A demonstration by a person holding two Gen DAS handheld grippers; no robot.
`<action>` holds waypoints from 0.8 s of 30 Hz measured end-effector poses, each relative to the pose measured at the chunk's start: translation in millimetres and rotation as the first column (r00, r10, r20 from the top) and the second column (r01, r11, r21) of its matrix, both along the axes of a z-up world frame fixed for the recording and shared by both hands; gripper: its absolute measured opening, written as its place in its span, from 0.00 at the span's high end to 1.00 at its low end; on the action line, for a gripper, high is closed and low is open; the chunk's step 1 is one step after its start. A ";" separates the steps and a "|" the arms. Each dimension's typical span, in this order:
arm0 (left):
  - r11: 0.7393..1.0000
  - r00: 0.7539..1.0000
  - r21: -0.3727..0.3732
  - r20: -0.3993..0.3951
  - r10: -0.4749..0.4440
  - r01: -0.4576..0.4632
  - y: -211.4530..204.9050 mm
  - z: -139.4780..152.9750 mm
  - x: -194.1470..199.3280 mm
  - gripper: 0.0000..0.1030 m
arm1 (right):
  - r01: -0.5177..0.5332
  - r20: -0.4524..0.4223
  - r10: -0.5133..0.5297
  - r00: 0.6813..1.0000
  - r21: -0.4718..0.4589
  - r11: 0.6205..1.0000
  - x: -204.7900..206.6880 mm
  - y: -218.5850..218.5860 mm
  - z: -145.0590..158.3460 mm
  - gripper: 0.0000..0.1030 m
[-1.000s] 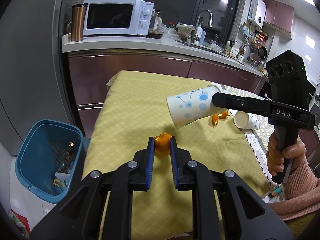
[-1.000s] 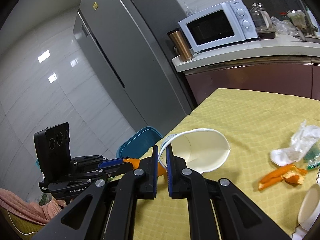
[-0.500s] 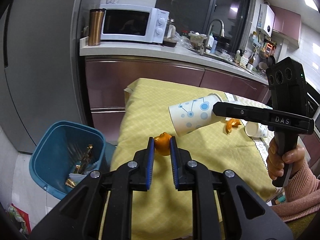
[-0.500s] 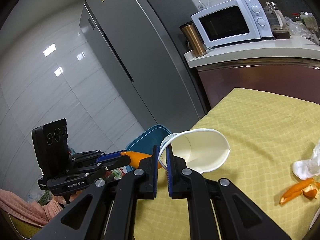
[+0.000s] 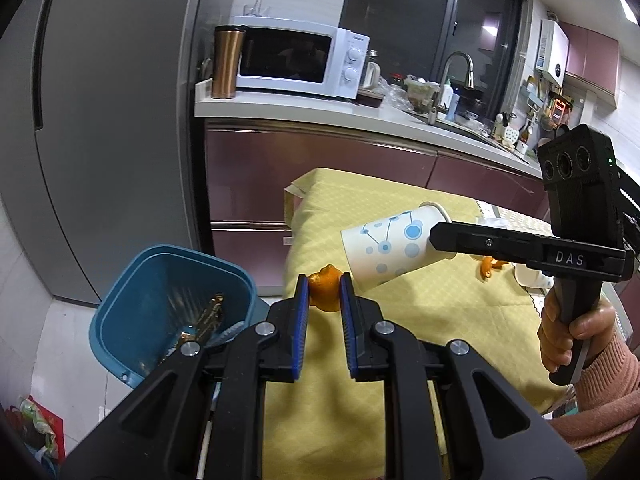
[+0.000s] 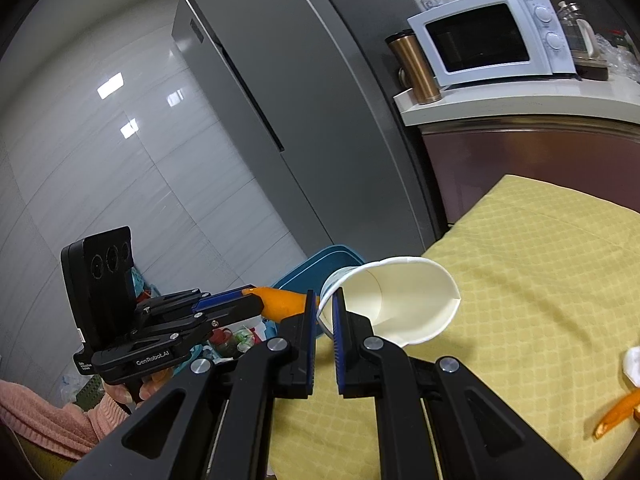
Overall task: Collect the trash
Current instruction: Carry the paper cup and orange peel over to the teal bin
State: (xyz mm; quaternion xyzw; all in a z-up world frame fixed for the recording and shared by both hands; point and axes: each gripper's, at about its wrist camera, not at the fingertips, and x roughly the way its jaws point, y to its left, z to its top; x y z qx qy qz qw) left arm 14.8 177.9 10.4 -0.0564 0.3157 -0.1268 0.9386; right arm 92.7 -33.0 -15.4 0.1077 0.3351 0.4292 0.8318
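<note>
Trash carried from yellow-clothed table (image 5: 400, 320) toward blue bin (image 5: 168, 308).

Bin on floor left of table, scraps already inside. Right gripper (image 6: 325, 312) clamped nearly shut on rim of tilted paper cup (image 6: 400, 300), cup lifted above cloth at near-left corner. Left gripper (image 5: 325, 292) closed narrowly on orange peel (image 5: 325, 290), held just off table's left edge, close to bin. More peel (image 5: 490, 266) lying far right on cloth.

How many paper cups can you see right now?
2. One cup is pinched at its rim in the right claw, held over the yellow table. The second cup lies on the table's far right, partly hidden behind that claw. Others may be out of view.
</note>
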 end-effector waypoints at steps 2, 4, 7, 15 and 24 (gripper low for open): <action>1.000 1.000 0.002 0.001 0.012 -0.012 5.4 -0.1 -0.4 0.85 | -0.011 -0.003 0.011 1.000 0.001 1.000 2.0 6.1 -0.4 0.93; 1.000 1.000 0.003 0.000 0.023 -0.023 10.5 0.0 0.2 0.85 | -0.020 -0.005 0.020 1.000 0.001 1.000 4.5 11.6 -1.5 0.94; 0.999 0.999 0.004 -0.003 0.044 -0.044 19.2 -1.1 0.7 0.85 | -0.036 -0.007 0.036 0.999 -0.004 0.999 7.3 22.0 -2.2 0.93; 0.996 0.996 0.010 -0.011 0.088 -0.088 36.8 -4.7 3.0 0.85 | -0.077 -0.017 0.076 0.997 -0.028 0.997 16.7 50.8 -4.9 0.93; 0.993 0.992 0.012 -0.027 0.120 -0.120 50.9 -13.4 7.5 0.85 | -0.111 -0.032 0.110 0.993 -0.063 0.992 27.2 76.9 -12.5 0.94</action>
